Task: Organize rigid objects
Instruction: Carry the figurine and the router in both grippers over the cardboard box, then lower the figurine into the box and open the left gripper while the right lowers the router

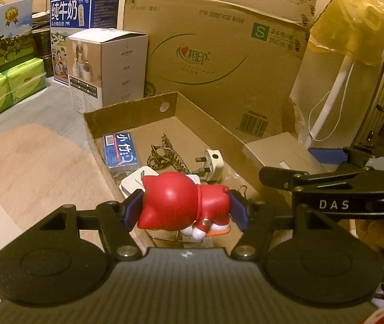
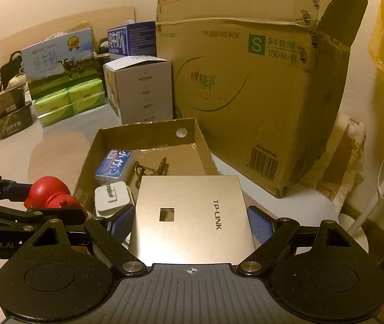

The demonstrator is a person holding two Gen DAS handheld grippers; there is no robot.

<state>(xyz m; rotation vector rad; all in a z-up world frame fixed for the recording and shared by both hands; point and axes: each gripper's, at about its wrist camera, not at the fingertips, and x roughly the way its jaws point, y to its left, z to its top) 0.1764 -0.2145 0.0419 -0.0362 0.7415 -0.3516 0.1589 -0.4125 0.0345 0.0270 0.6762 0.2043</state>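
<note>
My left gripper (image 1: 185, 210) is shut on a red toy figure (image 1: 181, 205), held on its side above the near end of a shallow cardboard tray (image 1: 135, 109). In the tray lie a blue packet (image 1: 120, 148), a patterned hair claw (image 1: 162, 151), a three-pin plug (image 1: 212, 164) and a white charger (image 1: 132, 182). My right gripper (image 2: 192, 224) is shut on a flat gold TP-LINK box (image 2: 192, 216), held level over the tray's (image 2: 143, 132) near right corner. The red toy figure (image 2: 50, 191) shows at the left of the right wrist view, the gold box (image 1: 278, 154) at the right of the left wrist view.
A tall cardboard carton (image 2: 246, 81) stands right behind the tray. A white product box (image 1: 111, 64), milk cartons (image 1: 84, 27) and green tissue packs (image 1: 8, 86) line the back left. A white fan pole (image 1: 332, 91) under a yellow bag stands at right. Wood tabletop (image 1: 38, 167) lies left of the tray.
</note>
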